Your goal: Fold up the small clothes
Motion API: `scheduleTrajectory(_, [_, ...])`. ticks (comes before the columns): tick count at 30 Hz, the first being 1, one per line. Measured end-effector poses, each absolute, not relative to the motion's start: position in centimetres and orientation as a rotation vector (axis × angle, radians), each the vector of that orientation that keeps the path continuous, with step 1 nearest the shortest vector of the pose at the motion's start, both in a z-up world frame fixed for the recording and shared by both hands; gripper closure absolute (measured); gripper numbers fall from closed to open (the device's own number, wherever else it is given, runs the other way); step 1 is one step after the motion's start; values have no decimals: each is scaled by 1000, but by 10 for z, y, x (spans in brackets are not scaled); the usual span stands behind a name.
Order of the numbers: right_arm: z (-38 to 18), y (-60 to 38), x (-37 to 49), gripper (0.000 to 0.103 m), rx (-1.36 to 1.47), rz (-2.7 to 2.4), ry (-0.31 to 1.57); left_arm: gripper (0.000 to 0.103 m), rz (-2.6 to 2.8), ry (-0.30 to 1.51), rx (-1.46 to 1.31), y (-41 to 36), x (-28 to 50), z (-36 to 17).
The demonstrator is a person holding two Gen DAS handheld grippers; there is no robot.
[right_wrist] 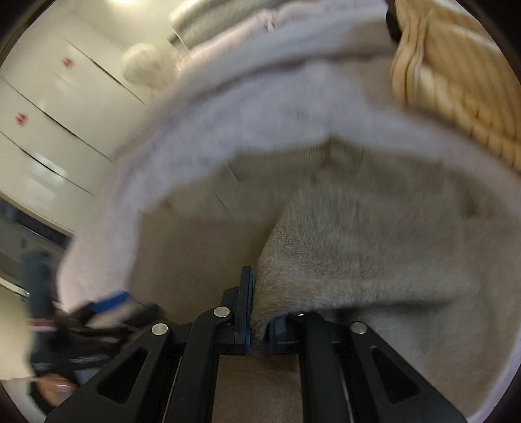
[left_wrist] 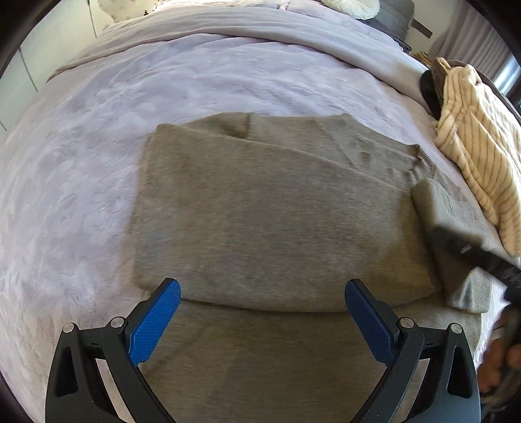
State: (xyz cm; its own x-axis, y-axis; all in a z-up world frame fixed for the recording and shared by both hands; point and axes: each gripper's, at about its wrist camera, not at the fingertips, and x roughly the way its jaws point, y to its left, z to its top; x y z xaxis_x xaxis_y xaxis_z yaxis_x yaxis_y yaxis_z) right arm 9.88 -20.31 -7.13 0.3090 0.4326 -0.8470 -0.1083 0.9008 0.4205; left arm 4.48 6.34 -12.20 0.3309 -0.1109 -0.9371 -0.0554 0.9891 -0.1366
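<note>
A grey-brown garment [left_wrist: 267, 214] lies partly folded on the lilac bedspread [left_wrist: 81, 162]. My left gripper [left_wrist: 262, 293] is open and empty, its blue pads just above the near fold edge. My right gripper [right_wrist: 257, 312] is shut on a fold of the same garment [right_wrist: 358, 247] and lifts it. That right gripper shows at the right edge of the left wrist view [left_wrist: 472, 250], with cloth draped over it. The left gripper shows blurred at the lower left of the right wrist view [right_wrist: 107, 309].
A cream striped garment [left_wrist: 478, 146] lies heaped over a dark object [left_wrist: 429, 91] at the bed's right side; it also shows in the right wrist view [right_wrist: 456, 65]. A pillow [left_wrist: 351, 8] lies at the far end. White cabinets [right_wrist: 49, 114] stand beyond the bed.
</note>
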Motion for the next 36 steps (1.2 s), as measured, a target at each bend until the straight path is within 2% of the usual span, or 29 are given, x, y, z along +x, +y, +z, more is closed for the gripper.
scheduleTrajectory(1, [-76,-207,93,85,357,355,1218,2,-37,1236,-155,65,45,-123])
scheduleTrajectory(2, [-76,-214,91,70,421,347,1218,2,-40,1238,-159,68,45,-124])
scheduleTrajectory(3, [-76,-221,88,61,493,336,1209,2,-45,1239,-166,71,46,-124])
scheduleTrajectory(4, [-73,-233,83,43,575,303,1186,2,-50,1239,-173,75,45,-124])
scheduleTrajectory(5, [-72,-244,80,38,631,269,1158,2,-57,1238,-186,78,45,-124])
scheduleTrajectory(7, [-69,-263,80,38,737,192,1113,2,-81,1232,-223,84,46,-123])
scheduleTrajectory(8, [-70,-273,82,45,795,151,1097,2,-91,1229,-237,87,46,-121])
scheduleTrajectory(9, [-70,-277,85,59,829,125,1089,2,-102,1224,-252,90,45,-120])
scheduleTrajectory(10, [-70,-280,91,95,836,97,1091,2,-114,1218,-268,93,46,-118])
scheduleTrajectory(11, [-67,-278,99,96,810,88,1088,2,-132,1211,-289,96,46,-116])
scheduleTrajectory(16, [-36,-196,119,96,381,293,1079,2,-234,1168,-414,114,50,-106])
scheduleTrajectory(19, [-48,-139,119,95,199,408,1148,2,-280,1169,-504,125,56,-111])
scheduleTrajectory(21, [-61,-114,113,91,89,431,1206,2,-286,1177,-525,126,57,-114])
scheduleTrajectory(23, [-70,-103,108,83,56,448,1253,2,-293,1195,-548,124,59,-121])
scheduleTrajectory(24, [-70,-105,103,79,68,455,1261,2,-298,1205,-555,122,60,-125])
scheduleTrajectory(26, [-67,-119,94,53,129,466,1269,2,-306,1218,-552,116,61,-130])
scheduleTrajectory(27, [-65,-128,91,50,161,460,1268,2,-311,1222,-549,113,62,-131])
scheduleTrajectory(30, [-65,-168,75,50,288,406,1286,2,-340,1241,-529,100,64,-134])
scheduleTrajectory(36, [-75,-291,27,49,728,144,1283,2,-395,1269,-503,70,78,-140])
